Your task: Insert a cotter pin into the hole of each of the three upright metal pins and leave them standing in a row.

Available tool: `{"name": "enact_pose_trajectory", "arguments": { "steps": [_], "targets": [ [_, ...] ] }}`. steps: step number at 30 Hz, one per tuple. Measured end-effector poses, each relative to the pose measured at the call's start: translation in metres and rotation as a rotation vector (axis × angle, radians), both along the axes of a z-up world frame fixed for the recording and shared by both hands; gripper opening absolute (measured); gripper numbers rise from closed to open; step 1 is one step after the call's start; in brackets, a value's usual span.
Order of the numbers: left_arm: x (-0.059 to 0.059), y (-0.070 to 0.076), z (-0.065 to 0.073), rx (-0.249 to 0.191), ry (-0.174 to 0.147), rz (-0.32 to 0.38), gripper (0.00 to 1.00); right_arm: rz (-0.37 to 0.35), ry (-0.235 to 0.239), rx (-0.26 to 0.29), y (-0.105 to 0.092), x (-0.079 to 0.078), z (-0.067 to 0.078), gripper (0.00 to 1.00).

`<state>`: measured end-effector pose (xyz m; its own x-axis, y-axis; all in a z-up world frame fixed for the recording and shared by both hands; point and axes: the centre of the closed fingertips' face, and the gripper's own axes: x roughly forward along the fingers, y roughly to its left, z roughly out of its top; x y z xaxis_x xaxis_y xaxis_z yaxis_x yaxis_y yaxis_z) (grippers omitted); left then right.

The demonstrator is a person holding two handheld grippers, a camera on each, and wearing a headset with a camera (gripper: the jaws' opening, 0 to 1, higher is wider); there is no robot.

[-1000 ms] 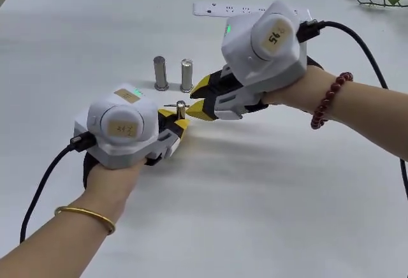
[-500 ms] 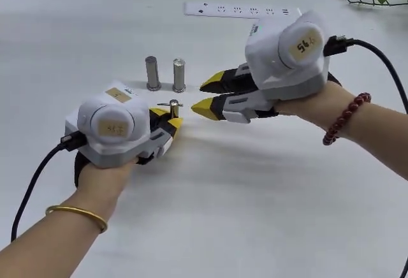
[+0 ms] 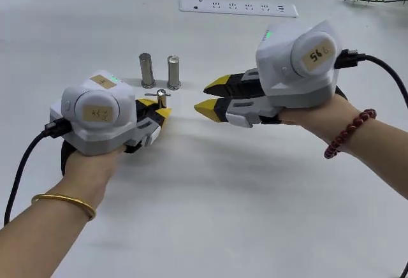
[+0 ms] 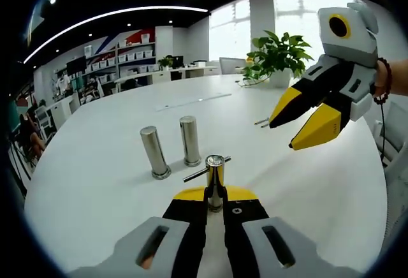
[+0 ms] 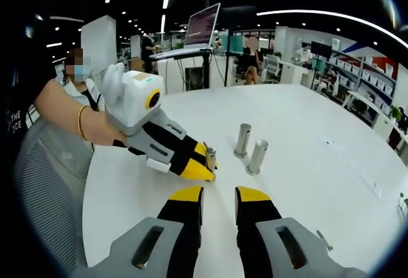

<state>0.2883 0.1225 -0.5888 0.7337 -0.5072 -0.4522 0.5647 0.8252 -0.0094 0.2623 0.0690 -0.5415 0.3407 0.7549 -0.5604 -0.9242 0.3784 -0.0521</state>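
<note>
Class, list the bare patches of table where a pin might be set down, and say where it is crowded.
Bare: the wide table between the two forearms; the band between the two standing pins and the power strip. Crowded: between the left gripper, its held pin and the right gripper.

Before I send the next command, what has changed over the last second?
The right gripper, jaws open, has drawn back to the right, away from the metal pin that it was nearly touching. Unchanged: the left gripper stays shut on that pin, the cotter pin sits through its hole, and the two other pins stand side by side behind it.
</note>
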Motion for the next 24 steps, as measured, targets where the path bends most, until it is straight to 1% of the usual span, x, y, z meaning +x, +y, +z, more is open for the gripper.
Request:
{"name": "enact_pose_trajectory", "arguments": {
  "steps": [2, 6, 11, 13, 16, 18, 20, 24],
  "targets": [
    [0.0005, 0.0003, -0.0007, -0.003, 0.003, -0.001, 0.05, -0.014, 0.009, 0.010, -0.0019, 0.0006, 0.0003, 0.15],
    [0.0015, -0.0004, -0.0008, -0.008, 0.002, -0.007, 0.05, -0.034, 0.012, 0.028, -0.0041, 0.0008, 0.0024, 0.15],
    [0.0017, -0.0006, -0.0008, -0.016, 0.005, -0.004, 0.06, -0.067, 0.035, 0.082, -0.0066, 0.0026, 0.0063, 0.15],
    [0.0021, -0.0006, -0.0008, -0.026, 0.010, 0.003, 0.06, -0.076, 0.038, 0.087, -0.0071, 0.0027, 0.0067, 0.15],
    [0.0029, -0.0006, -0.0008, -0.027, 0.012, 0.005, 0.06, -0.083, 0.040, 0.092, -0.0073, 0.0024, 0.0071, 0.15],
    [0.0032, -0.0007, -0.0007, -0.035, 0.016, 0.005, 0.06, -0.097, 0.065, 0.121, -0.0080, 0.0028, 0.0079, 0.15],
    [0.0030, -0.0007, -0.0007, -0.045, 0.024, 0.007, 0.06, -0.105, 0.074, 0.134, -0.0084, 0.0035, 0.0085, 0.15],
    [0.0025, -0.0008, -0.0006, -0.051, 0.027, 0.004, 0.06, -0.115, 0.080, 0.136, -0.0096, 0.0031, 0.0074, 0.15]
  ]
}}
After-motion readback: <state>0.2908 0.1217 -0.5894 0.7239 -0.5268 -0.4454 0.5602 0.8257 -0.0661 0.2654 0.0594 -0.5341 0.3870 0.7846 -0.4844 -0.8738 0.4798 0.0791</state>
